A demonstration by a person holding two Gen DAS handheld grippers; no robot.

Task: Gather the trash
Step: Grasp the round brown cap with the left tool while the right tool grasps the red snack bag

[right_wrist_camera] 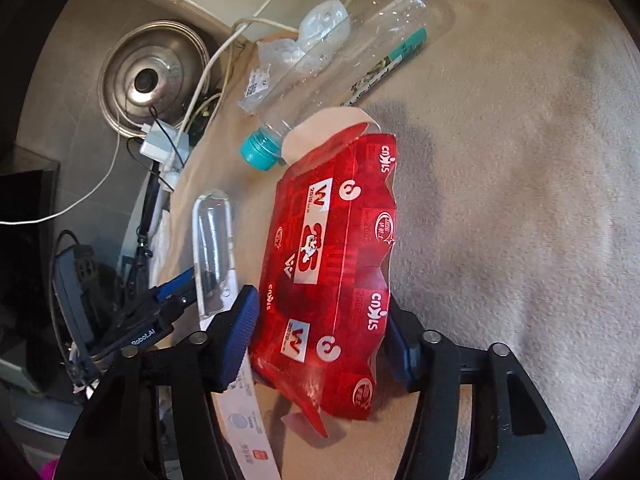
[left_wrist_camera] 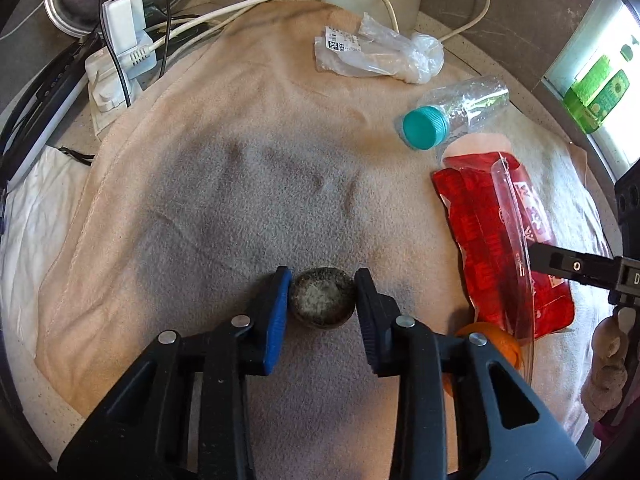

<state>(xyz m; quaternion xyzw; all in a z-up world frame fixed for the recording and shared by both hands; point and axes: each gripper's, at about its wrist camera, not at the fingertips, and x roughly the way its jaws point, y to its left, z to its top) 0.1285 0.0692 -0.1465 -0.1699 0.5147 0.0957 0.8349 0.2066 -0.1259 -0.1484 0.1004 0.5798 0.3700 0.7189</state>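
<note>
My left gripper [left_wrist_camera: 322,294] is closed around a small round dark cup-like piece of trash [left_wrist_camera: 322,300] on the beige towel [left_wrist_camera: 200,180]. My right gripper [right_wrist_camera: 320,332] has its jaws wide apart on either side of a red plastic wrapper [right_wrist_camera: 332,264], which lies on the towel; I see no grip on it. The wrapper also shows in the left wrist view [left_wrist_camera: 496,240], with the right gripper's black finger [left_wrist_camera: 568,266] over it. A clear bottle with a teal cap [left_wrist_camera: 452,114] and a crumpled clear bag [left_wrist_camera: 376,52] lie further back.
A clear zip bag [right_wrist_camera: 216,256] lies left of the wrapper. An orange object [left_wrist_camera: 504,344] sits by the left gripper's right finger. A power strip with chargers and cables [left_wrist_camera: 116,56] and a metal pot lid [right_wrist_camera: 154,76] sit off the towel's edge.
</note>
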